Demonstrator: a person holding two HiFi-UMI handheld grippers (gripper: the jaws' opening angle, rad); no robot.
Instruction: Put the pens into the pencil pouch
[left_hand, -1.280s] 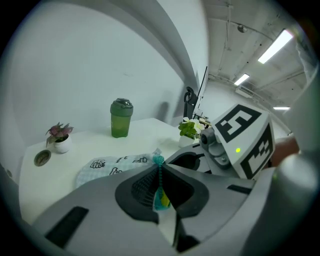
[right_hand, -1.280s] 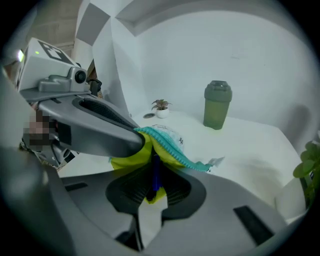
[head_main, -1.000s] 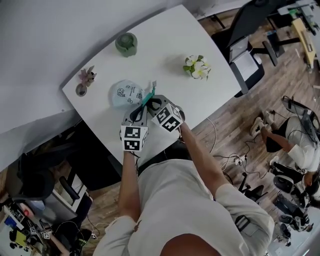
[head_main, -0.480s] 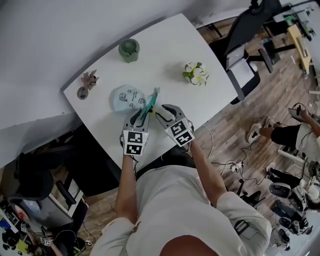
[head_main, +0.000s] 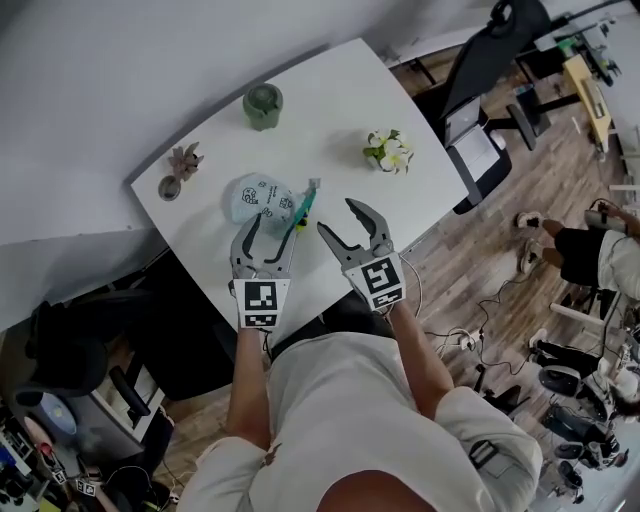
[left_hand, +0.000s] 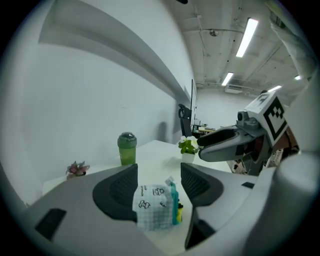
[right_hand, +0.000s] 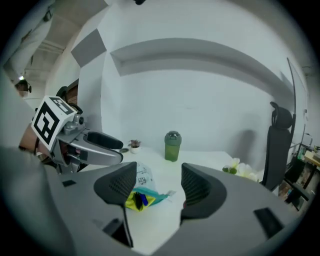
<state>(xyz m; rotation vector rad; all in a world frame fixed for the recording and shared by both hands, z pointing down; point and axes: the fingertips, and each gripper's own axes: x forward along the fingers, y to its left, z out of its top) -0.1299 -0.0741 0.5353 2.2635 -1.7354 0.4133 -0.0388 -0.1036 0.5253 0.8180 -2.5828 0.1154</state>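
Note:
The pale checked pencil pouch lies on the white table, its teal zip edge facing me. In the right gripper view, yellow and dark blue pens show in its open mouth. My left gripper hovers just on my side of the pouch, jaws opening, nothing pinched. My right gripper hangs to the right of the pouch, jaws also opening and empty. In the left gripper view the pouch lies on the table beyond the left gripper. The right gripper frames the pouch the same way.
A green bottle stands at the table's far side. A pot of white flowers is at the right and a small pink plant at the left. An office chair stands off the table's right edge.
Both grippers have let go of the pouch's zip end, lifted and drawn back toward me. Their jaws have gone from shut to wide apart. The pouch stays where it was.

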